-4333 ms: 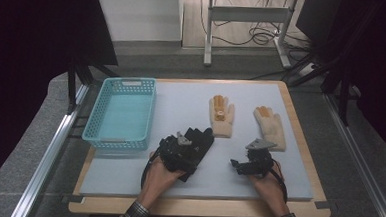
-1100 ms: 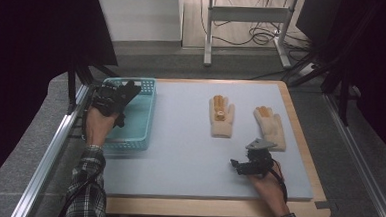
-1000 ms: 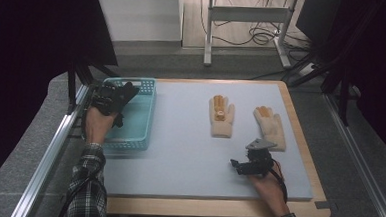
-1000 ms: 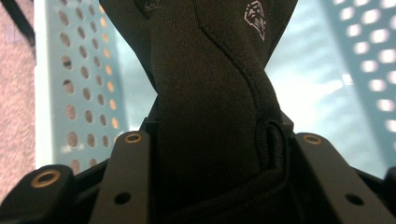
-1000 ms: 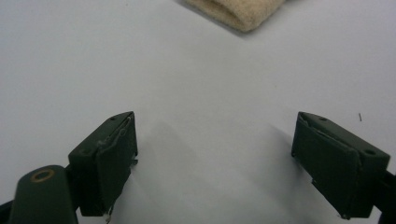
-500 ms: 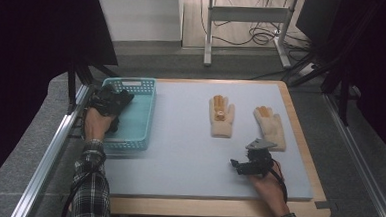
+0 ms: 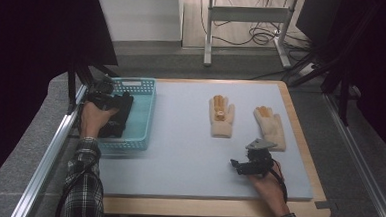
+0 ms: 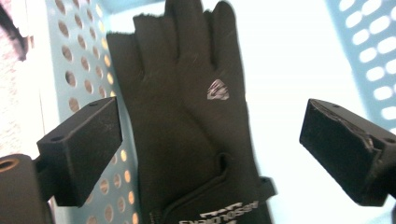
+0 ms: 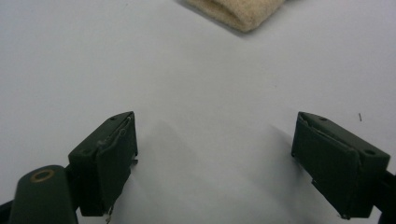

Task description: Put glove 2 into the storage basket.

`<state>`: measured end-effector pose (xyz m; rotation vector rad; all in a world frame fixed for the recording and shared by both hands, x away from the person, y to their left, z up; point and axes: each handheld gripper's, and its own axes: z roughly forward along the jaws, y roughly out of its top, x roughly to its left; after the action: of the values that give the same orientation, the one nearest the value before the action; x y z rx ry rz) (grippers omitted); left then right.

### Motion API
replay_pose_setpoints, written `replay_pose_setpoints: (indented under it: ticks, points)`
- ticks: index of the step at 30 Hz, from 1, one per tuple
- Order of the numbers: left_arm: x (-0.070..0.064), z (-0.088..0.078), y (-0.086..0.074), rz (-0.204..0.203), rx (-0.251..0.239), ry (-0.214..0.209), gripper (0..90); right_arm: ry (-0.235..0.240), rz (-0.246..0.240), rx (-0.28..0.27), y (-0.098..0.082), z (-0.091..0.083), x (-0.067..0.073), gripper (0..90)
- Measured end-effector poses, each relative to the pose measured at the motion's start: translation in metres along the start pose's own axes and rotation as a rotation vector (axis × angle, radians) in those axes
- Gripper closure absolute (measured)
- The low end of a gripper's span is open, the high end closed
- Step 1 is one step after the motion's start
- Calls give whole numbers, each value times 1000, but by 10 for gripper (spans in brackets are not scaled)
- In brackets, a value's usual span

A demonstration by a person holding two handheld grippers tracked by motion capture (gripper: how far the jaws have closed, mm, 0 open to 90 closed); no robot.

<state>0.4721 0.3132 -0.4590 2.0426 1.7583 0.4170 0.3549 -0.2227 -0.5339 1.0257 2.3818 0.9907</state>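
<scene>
Black jaws of the left gripper (image 8: 210, 144) stand spread wide, nothing pinched, hovering over a black glove (image 8: 187, 116) that lies flat in the turquoise basket (image 7: 143, 111) at the left of the high view. In the left gripper view the glove's fingers point to the top of the frame, a small silver logo at mid-back, its left edge riding up the perforated basket wall. About four seconds ago both hands sat at the lower middle of the table with the dark glove bundled there; a second ago the left hand held it above the basket; now the glove is down and free of the jaws. Judgement: the drop is just done, one glove sorted. Right gripper (image 9: 215, 158) is also spread, empty, low over bare grey tabletop (image 7: 178, 153) at lower right of the high view, unmoved through the earlier frames. Beyond it, two tan gloves (image 7: 221, 116) (image 7: 269, 126) lie apart on the table at upper right, fingers away from the person; the cuff of one shows at the top of the right gripper view. These likely go next, the right gripper being nearest.
</scene>
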Motion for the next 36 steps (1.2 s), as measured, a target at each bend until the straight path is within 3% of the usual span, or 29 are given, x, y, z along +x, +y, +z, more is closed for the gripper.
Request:
replay_pose_setpoints:
  ticks: [5,15,25,36]
  points:
    - [-8,-13,0,19,-69,-54,38,0,0,0,0,0,0,142]
    - [-29,-25,-1,73,-159,-147,13,0,0,0,0,0,0,142]
    - [-61,-32,2,171,-216,-201,0,-1,0,0,0,0,0,142]
    - [-104,-36,0,276,-243,-266,0,-1,0,0,0,0,0,142]
